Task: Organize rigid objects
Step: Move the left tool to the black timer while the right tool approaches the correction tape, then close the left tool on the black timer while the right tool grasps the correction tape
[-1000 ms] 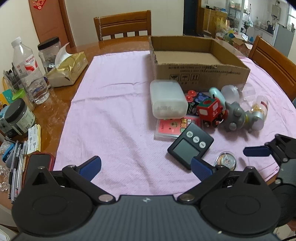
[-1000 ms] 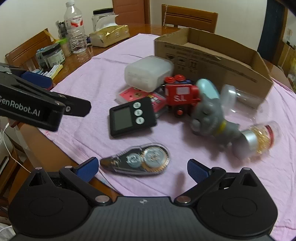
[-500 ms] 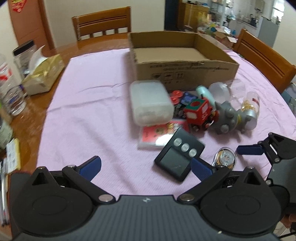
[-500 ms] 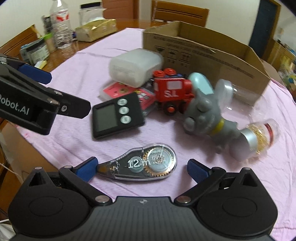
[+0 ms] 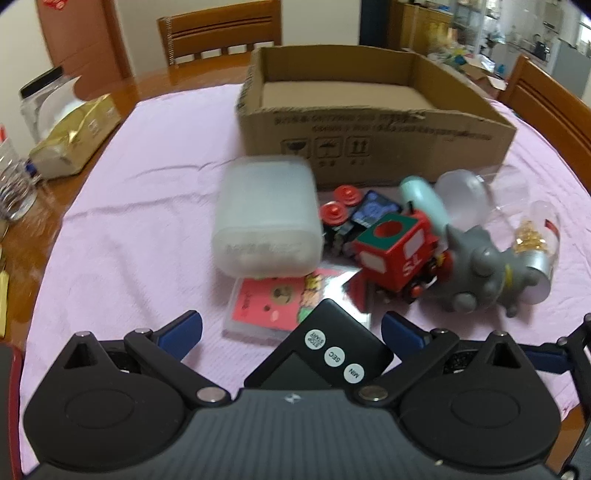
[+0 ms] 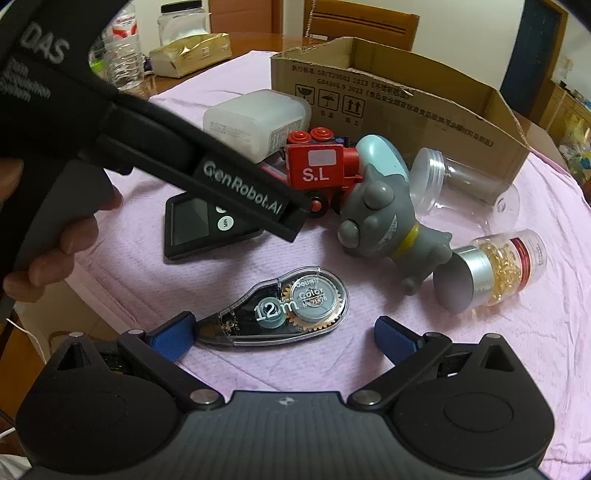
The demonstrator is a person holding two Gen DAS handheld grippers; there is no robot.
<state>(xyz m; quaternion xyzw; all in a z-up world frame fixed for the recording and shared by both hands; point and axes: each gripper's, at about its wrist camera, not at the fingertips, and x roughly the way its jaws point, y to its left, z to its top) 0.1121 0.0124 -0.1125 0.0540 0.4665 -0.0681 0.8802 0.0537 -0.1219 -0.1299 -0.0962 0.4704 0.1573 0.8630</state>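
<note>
An empty cardboard box (image 5: 373, 125) stands on the pink cloth; it also shows in the right wrist view (image 6: 399, 99). In front of it lie a white plastic case (image 5: 266, 218), a red toy train (image 5: 395, 254), a grey toy figure (image 5: 476, 273), a pink card pack (image 5: 273, 302) and a black timer (image 5: 325, 354). My left gripper (image 5: 291, 332) is open, its fingers either side of the timer. My right gripper (image 6: 284, 334) is open around a correction tape dispenser (image 6: 284, 310). The left gripper's body (image 6: 236, 188) hangs over the timer (image 6: 192, 225).
A clear jar (image 6: 465, 184) and a jar of gold capsules (image 6: 498, 269) lie at the right. A tissue pack (image 5: 74, 140), water bottles and jars stand at the table's left. Wooden chairs (image 5: 221, 33) stand behind the table.
My left gripper has moved forward and right until the timer sits between its fingers. My right gripper has closed in on the tape dispenser.
</note>
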